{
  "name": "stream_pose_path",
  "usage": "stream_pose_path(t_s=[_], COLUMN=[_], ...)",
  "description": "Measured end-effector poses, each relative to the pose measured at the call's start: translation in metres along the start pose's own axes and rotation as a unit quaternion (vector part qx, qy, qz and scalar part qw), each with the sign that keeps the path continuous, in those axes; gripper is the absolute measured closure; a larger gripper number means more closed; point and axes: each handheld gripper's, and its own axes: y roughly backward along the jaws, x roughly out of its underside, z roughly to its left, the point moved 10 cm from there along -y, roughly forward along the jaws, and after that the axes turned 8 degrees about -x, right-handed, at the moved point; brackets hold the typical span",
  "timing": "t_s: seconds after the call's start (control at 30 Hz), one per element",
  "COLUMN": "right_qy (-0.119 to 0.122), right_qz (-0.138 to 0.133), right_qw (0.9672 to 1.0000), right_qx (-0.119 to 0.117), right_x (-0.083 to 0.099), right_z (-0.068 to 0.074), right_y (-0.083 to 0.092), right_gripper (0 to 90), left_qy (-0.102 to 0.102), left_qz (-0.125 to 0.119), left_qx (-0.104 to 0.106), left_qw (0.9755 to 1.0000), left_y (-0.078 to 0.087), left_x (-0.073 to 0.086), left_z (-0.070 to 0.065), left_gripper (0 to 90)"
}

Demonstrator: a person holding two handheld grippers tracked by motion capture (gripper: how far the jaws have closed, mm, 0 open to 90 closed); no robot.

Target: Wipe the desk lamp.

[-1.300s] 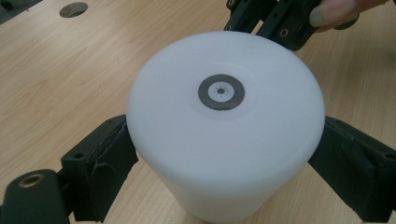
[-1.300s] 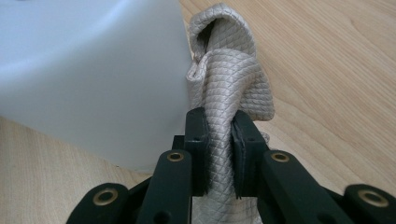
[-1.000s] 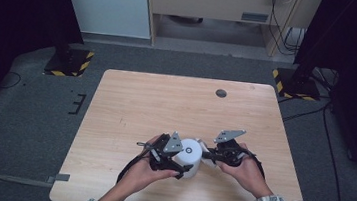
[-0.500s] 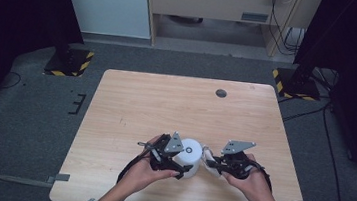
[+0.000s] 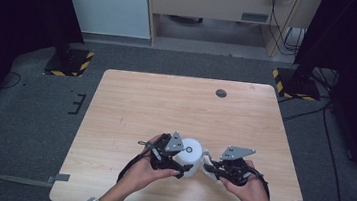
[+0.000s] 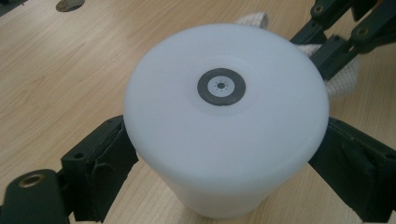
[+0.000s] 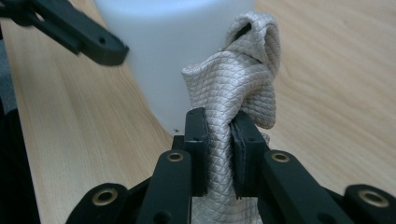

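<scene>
The left gripper (image 5: 180,162) has its jaws spread wide and clamped on both sides of the white cup (image 6: 224,121), which stands upside down on the counter (image 5: 156,103). The right gripper (image 7: 218,140) has its jaws nearly together, pinching the beige cloth (image 7: 238,79) just beside the cup

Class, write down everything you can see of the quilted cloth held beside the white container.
The cloth is pale beige with a fine diamond-quilted weave, soft and bunched into a twisted fold that loops over at its top. It stands upright, pinched between the two black jaws of the right tool, which are shut on its lower part. It lies against the side of the white container, above the wooden table. In the high view it shows as a small pale bundle between the two tools.
</scene>
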Motion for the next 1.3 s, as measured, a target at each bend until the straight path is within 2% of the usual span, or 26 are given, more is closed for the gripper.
stream_pose_path(t_s=[0.2,0.3,0.4,0.43,0.47,0.53,0.67,0.87,1.17,1.27,1.3], right_qy=[-0.01,-0.014,-0.012,-0.011,-0.011,-0.011,-0.009,-0.016,-0.03,-0.031,-0.025], right_qz=[0.015,0.012,0.001,-0.017,-0.017,-0.042,-0.052,-0.037,0.013,0.014,0.013], right_qw=[0.9998,0.9998,0.9999,0.9998,0.9998,0.9991,0.9986,0.9992,0.9994,0.9994,0.9996], right_qx=[0.0,-0.001,0.0,-0.002,-0.002,-0.003,0.001,0.005,0.011,0.01,0.006], right_x=[0.01,0.011,0.006,-0.001,-0.001,-0.013,-0.019,-0.014,0.008,0.009,0.007], right_z=[-0.004,-0.004,-0.002,0.0,0.0,0.003,0.003,0.001,-0.009,-0.007,-0.003], right_y=[-0.009,-0.01,-0.006,0.002,0.002,0.011,0.017,0.007,-0.015,-0.015,-0.012], right_gripper=[79.0,79.0,79.0,79.0,79.0,78.9,79.0,79.0,78.9,78.9,78.9], left_qy=[-0.002,-0.001,-0.001,-0.004,-0.004,-0.004,-0.004,-0.002,-0.004,-0.004,-0.003], left_qz=[0.001,0.001,0.001,0.003,0.003,0.003,0.003,0.004,0.004,0.004,0.004], left_qx=[-0.002,-0.002,-0.001,-0.002,-0.002,-0.002,-0.001,-0.001,0.001,0.001,0.0], left_qw=[1.0,1.0,1.0,1.0,1.0,1.0,1.0,1.0,1.0,1.0,1.0], left_y=[0.0,0.0,0.0,0.001,0.001,0.001,0.001,0.0,0.0,0.0,0.0], left_x=[0.0,0.0,0.0,0.001,0.001,0.001,0.0,0.0,0.0,0.0,0.0], left_z=[0.0,0.0,0.0,0.0,0.0,0.0,0.0,0.0,0.0,0.0,0.0], left_gripper=[9.0,9.0,9.0,9.0,9.0,9.0,9.0,9.0,9.0,9.0,9.0])
